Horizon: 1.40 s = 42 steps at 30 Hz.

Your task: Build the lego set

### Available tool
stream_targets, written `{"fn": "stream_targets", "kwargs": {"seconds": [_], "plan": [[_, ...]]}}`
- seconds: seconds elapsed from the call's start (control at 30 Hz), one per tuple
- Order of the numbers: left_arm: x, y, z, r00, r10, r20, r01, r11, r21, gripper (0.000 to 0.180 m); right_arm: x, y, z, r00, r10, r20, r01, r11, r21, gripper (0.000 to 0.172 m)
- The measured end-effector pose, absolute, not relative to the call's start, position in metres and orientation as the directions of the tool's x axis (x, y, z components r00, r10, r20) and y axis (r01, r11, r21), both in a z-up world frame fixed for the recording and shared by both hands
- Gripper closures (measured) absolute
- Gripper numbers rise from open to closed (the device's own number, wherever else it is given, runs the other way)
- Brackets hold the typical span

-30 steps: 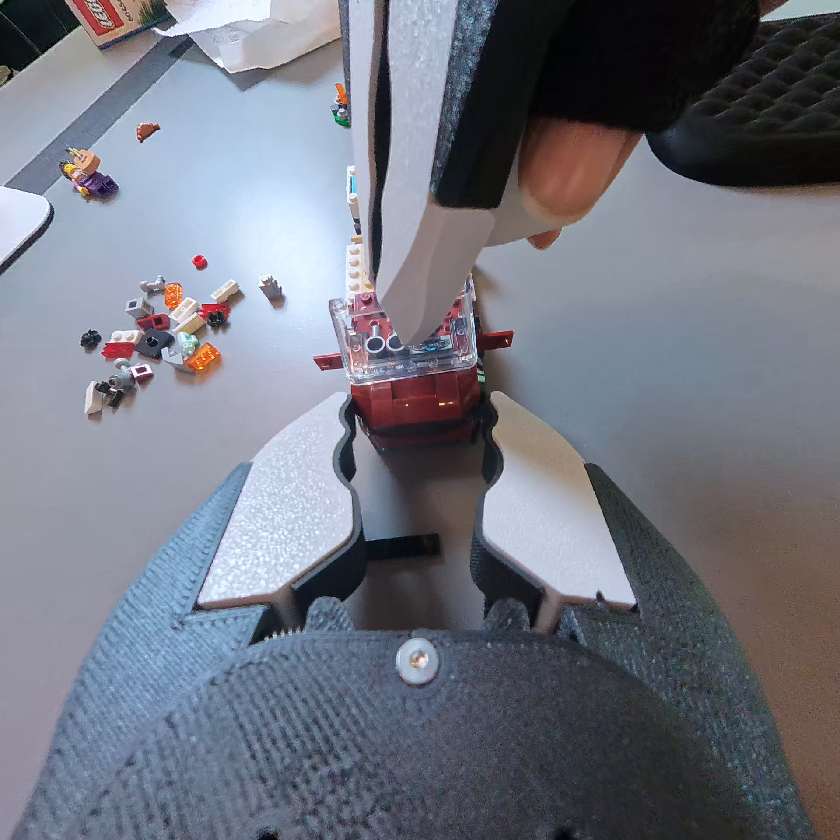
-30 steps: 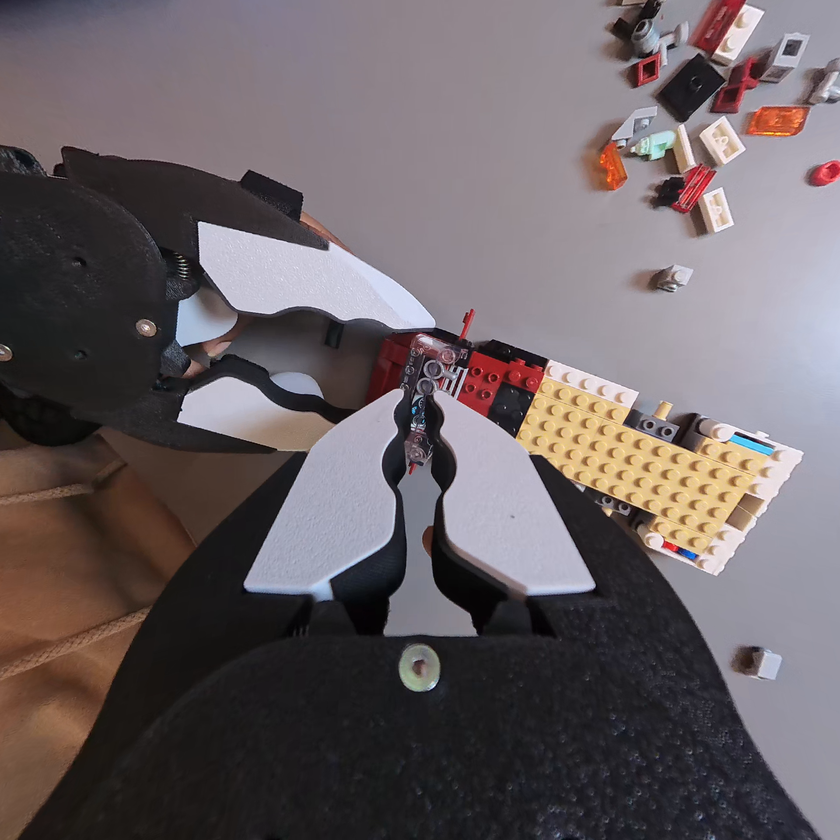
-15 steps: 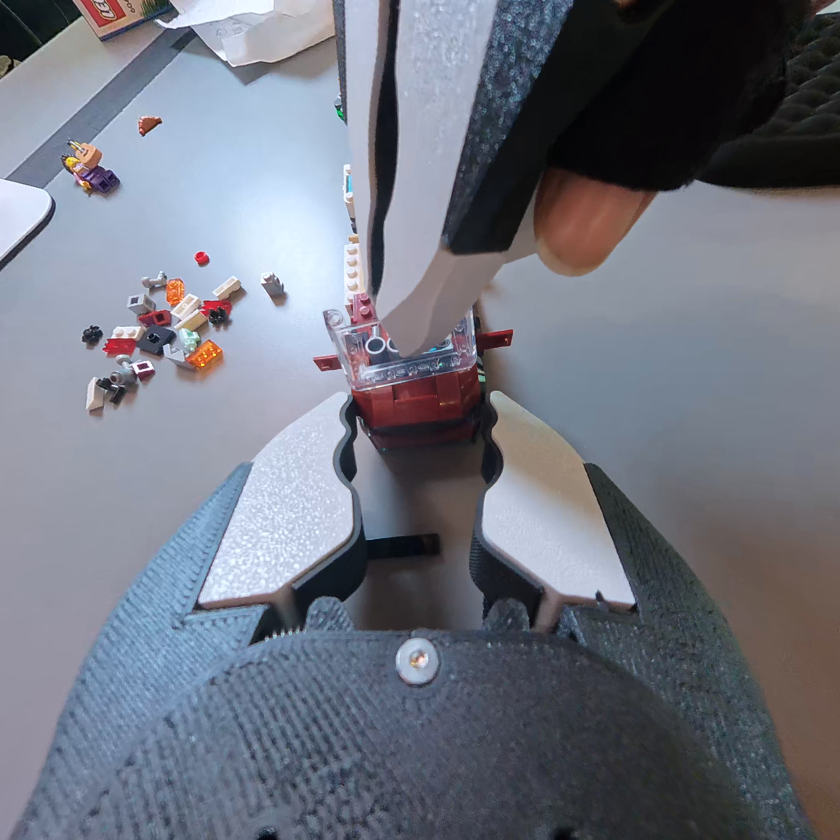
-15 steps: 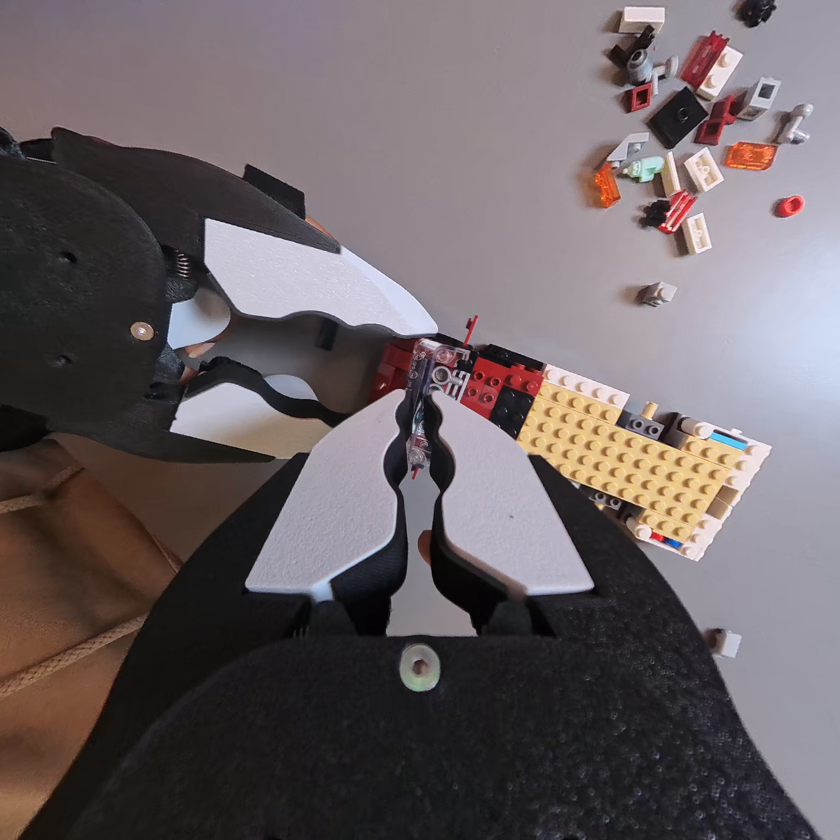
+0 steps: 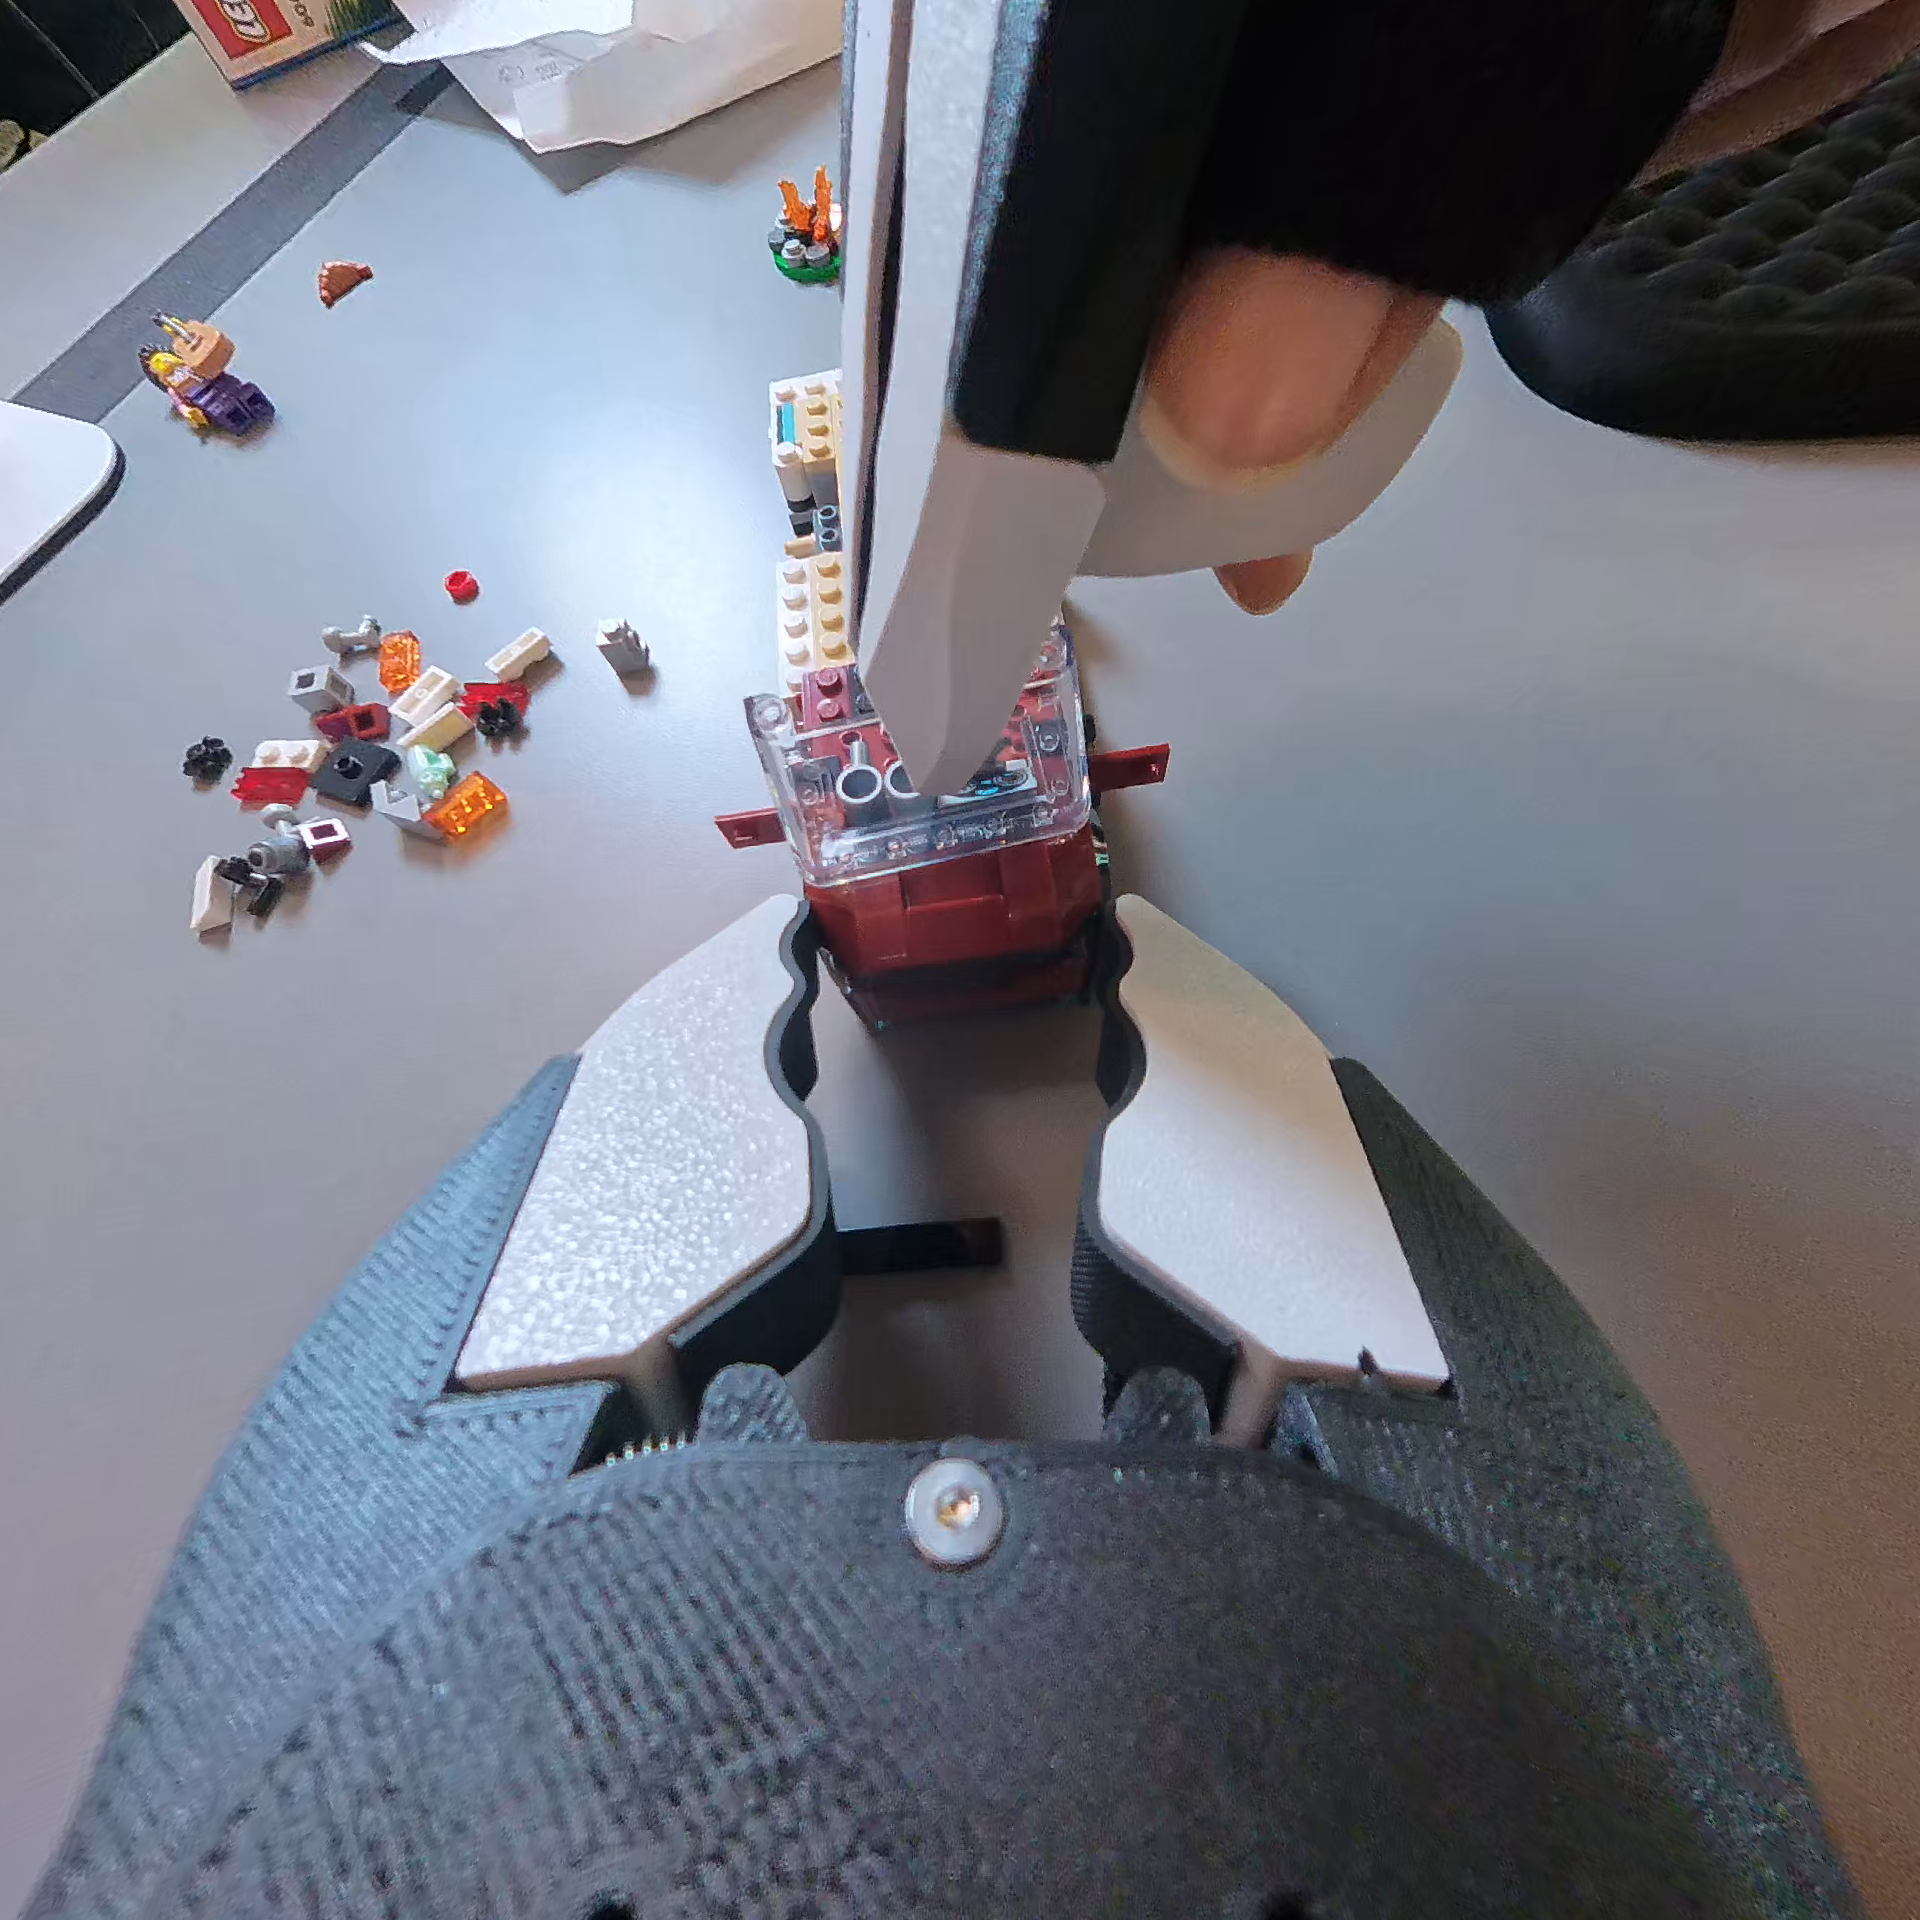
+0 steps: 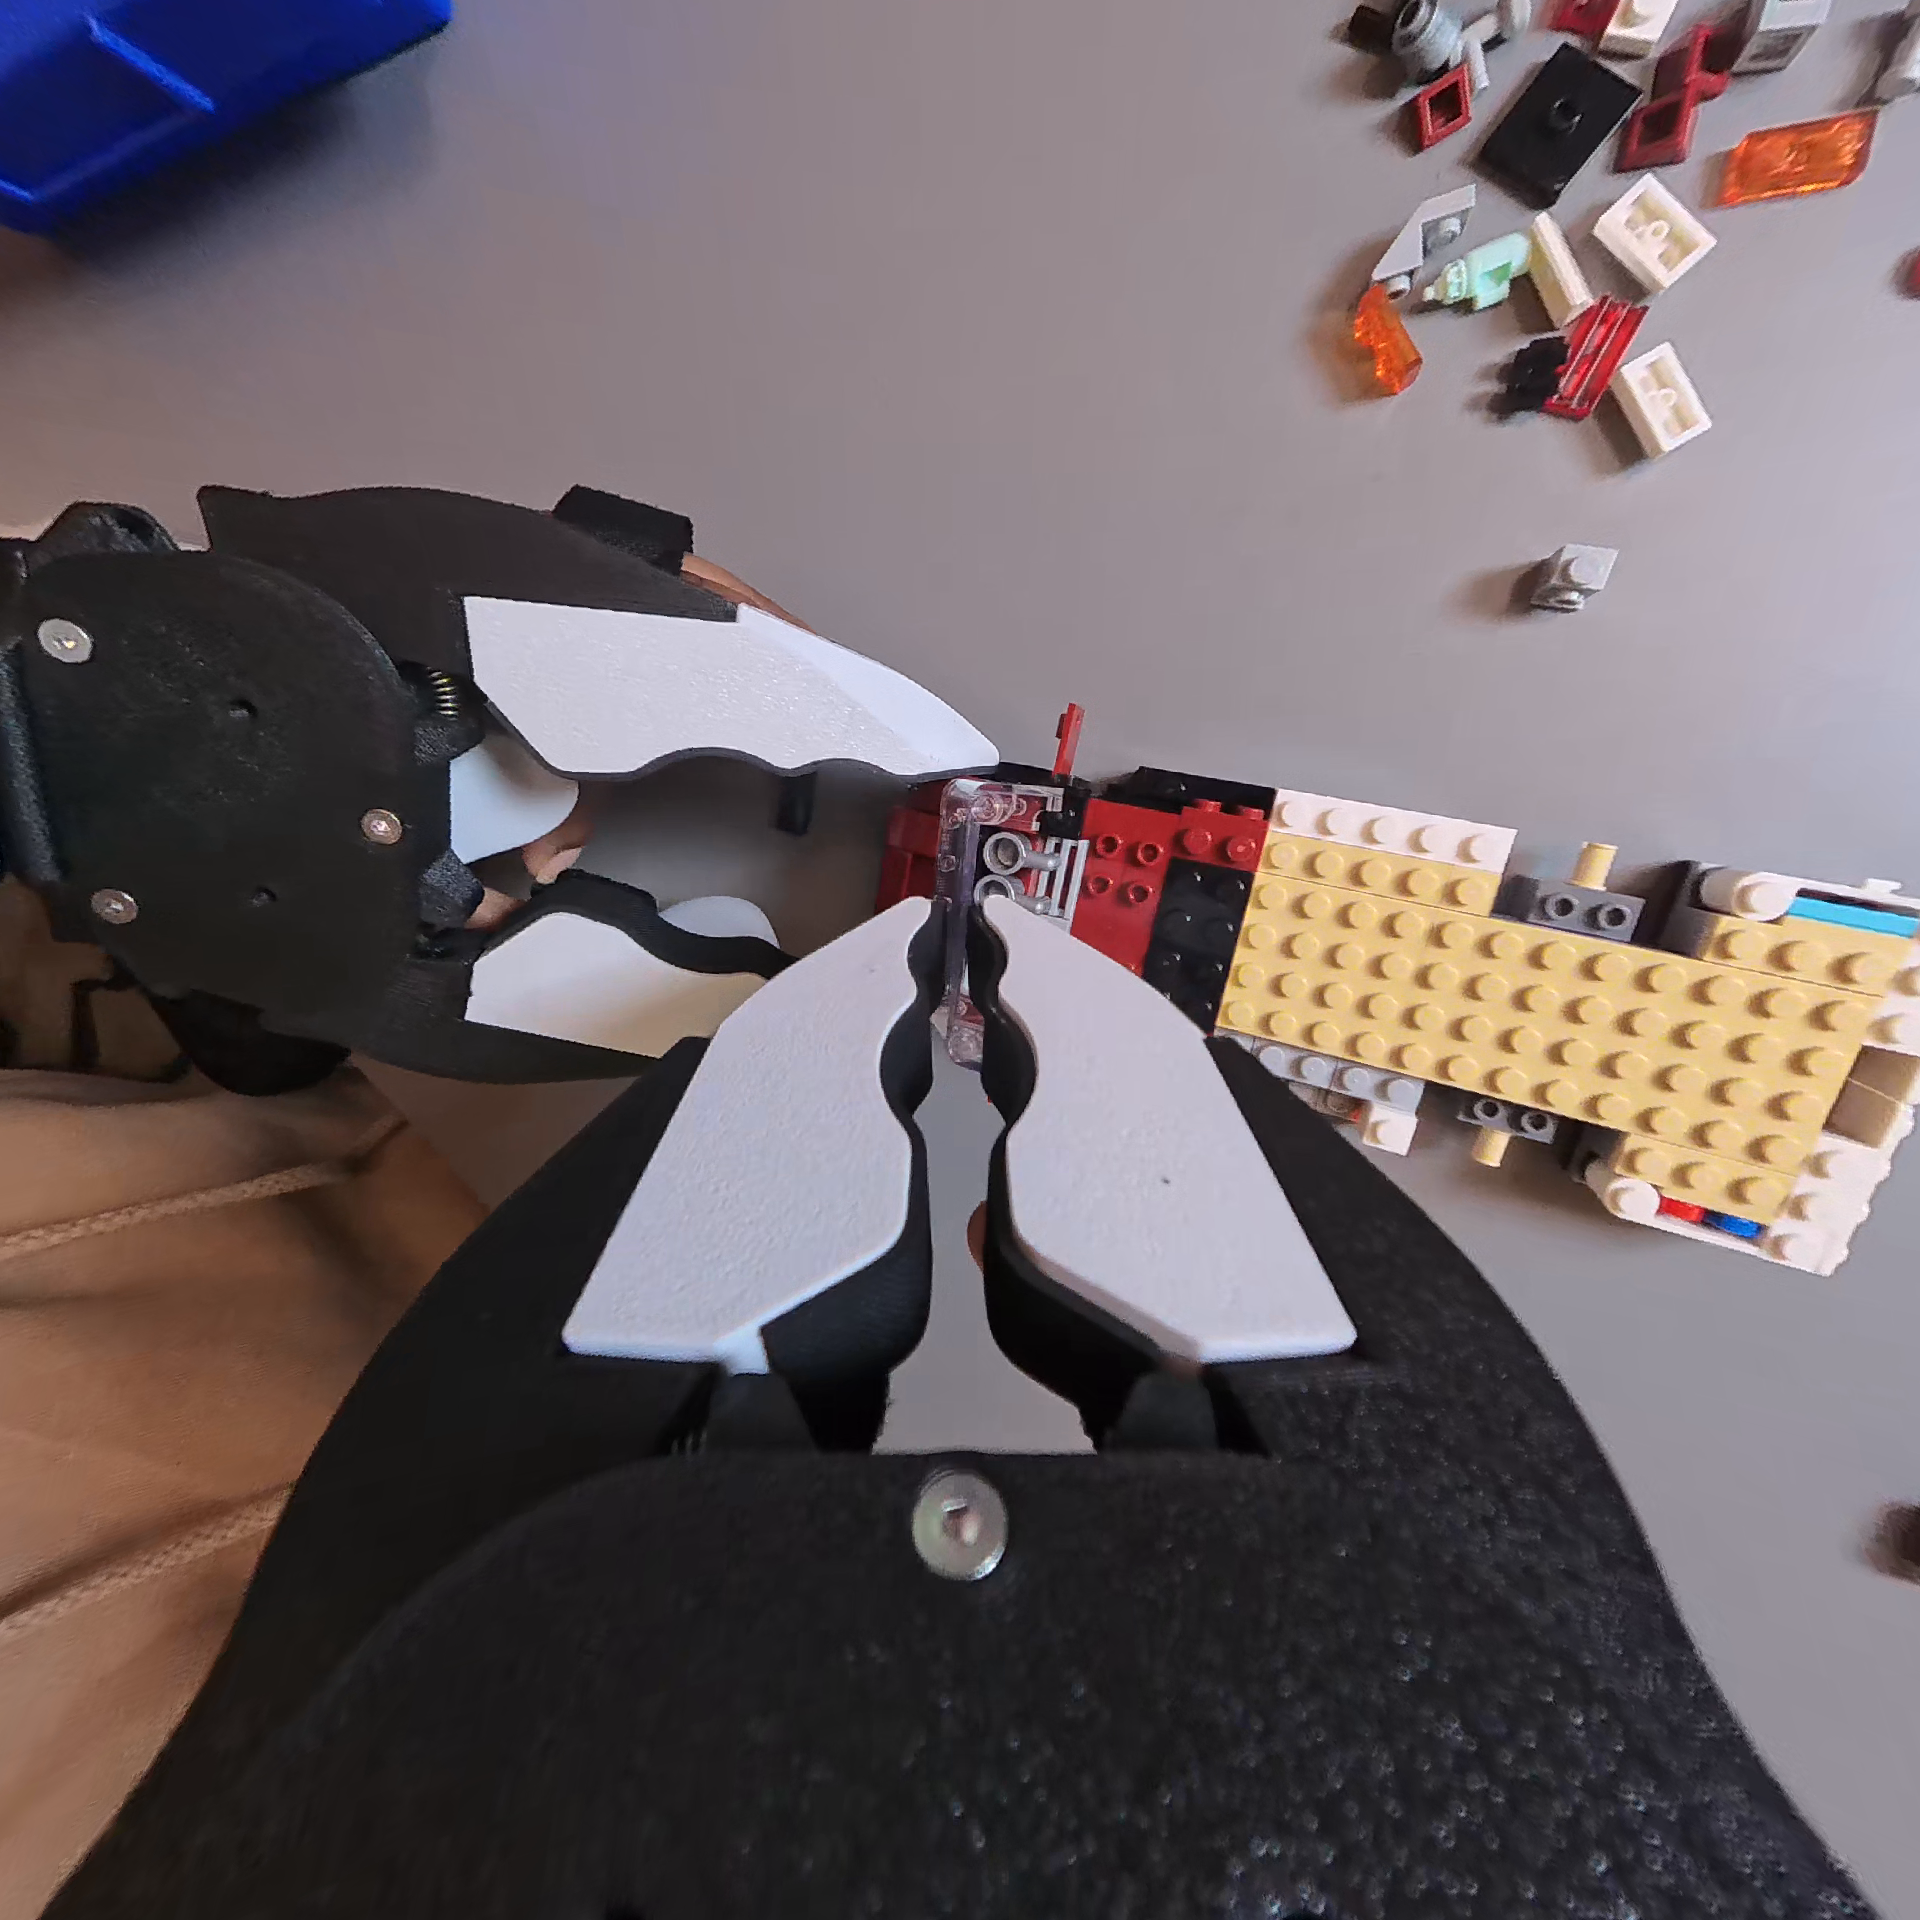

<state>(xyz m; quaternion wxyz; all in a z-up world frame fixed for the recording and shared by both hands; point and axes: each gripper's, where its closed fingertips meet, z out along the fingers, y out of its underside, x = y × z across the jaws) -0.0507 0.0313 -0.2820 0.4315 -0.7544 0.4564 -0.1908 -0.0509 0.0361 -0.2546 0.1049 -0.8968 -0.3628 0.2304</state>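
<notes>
The right gripper (image 6: 956,914) is clamped on the clear plastic windscreen piece (image 6: 961,940) at the dark red front of the long brick vehicle (image 6: 1538,997). The left gripper (image 5: 956,930) grips that front from both sides on the grey table (image 5: 1507,935). Loose small bricks (image 5: 364,748) lie near.

Two black-and-white handheld grippers (image 6: 961,914) (image 6: 935,821). One long tan, red and white brick-built model (image 6: 1455,987) with one clear plastic windscreen piece (image 5: 914,821). One blue plastic bin (image 6: 156,94). One purple-legged toy minifigure (image 5: 203,384). Two orange transparent bricks (image 5: 468,805) (image 5: 399,659). One small round red stud (image 5: 460,585).
</notes>
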Motion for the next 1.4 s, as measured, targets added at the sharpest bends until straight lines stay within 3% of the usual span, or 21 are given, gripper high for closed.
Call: {"fn": "stream_targets", "kwargs": {"seconds": [0.37, 0.67, 1.07, 1.4], "plan": [[-0.0508, 0.0305, -0.282, 0.512, -0.853, -0.1, -0.522, -0.217, -0.825, 0.129, -0.0513, 0.0341, -0.255, 0.647, 0.62, -0.445, 0.551, -0.782, -0.289, 0.169], [-0.0506, 0.0308, -0.2819, 0.512, -0.854, -0.092, -0.515, -0.22, -0.828, 0.129, -0.0487, 0.0385, -0.2557, 0.668, 0.554, -0.498, 0.468, -0.832, -0.299, 0.168], [-0.0502, 0.0302, -0.2819, 0.51, -0.855, -0.094, -0.516, -0.216, -0.829, 0.129, -0.0475, 0.0404, -0.2557, 0.644, 0.676, -0.358, 0.581, -0.737, -0.347, 0.156], [-0.0503, 0.0301, -0.2821, 0.511, -0.854, -0.096, -0.519, -0.217, -0.827, 0.129, -0.0473, 0.0405, -0.2555, 0.63, 0.698, -0.34, 0.612, -0.716, -0.337, 0.166]]}}
